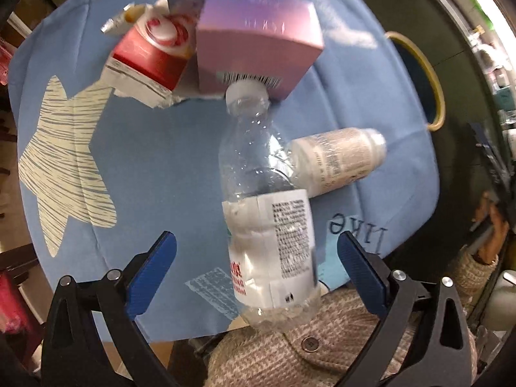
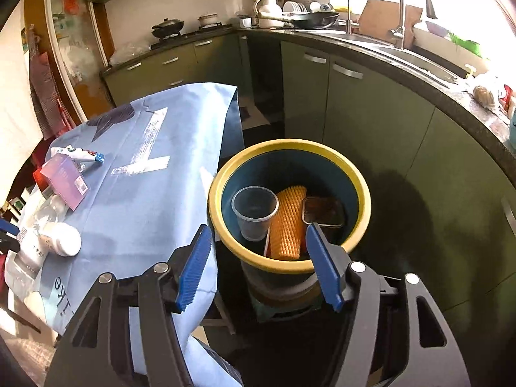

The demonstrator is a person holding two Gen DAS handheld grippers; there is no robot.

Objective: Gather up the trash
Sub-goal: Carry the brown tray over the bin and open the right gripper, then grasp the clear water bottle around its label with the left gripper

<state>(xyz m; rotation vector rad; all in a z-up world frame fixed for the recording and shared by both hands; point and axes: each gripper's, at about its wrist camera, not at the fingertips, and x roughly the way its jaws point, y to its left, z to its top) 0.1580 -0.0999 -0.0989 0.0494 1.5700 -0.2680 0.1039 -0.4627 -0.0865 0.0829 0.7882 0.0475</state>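
Currently left gripper (image 1: 254, 264) spread wide either side of the bottle (image 1: 267, 213), which lies on the blue tabletop (image 1: 154, 148) below the pink box (image 1: 258, 42). Right gripper (image 2: 258, 266) wide too, empty, above the bin (image 2: 361, 174) beside the tabletop.

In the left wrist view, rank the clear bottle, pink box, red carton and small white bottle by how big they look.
1. Clear bottle, though it lies nearest the camera.
2. Pink box.
3. Red carton, partly hidden by the box, so unsure.
4. Small white bottle, about level with the carton.
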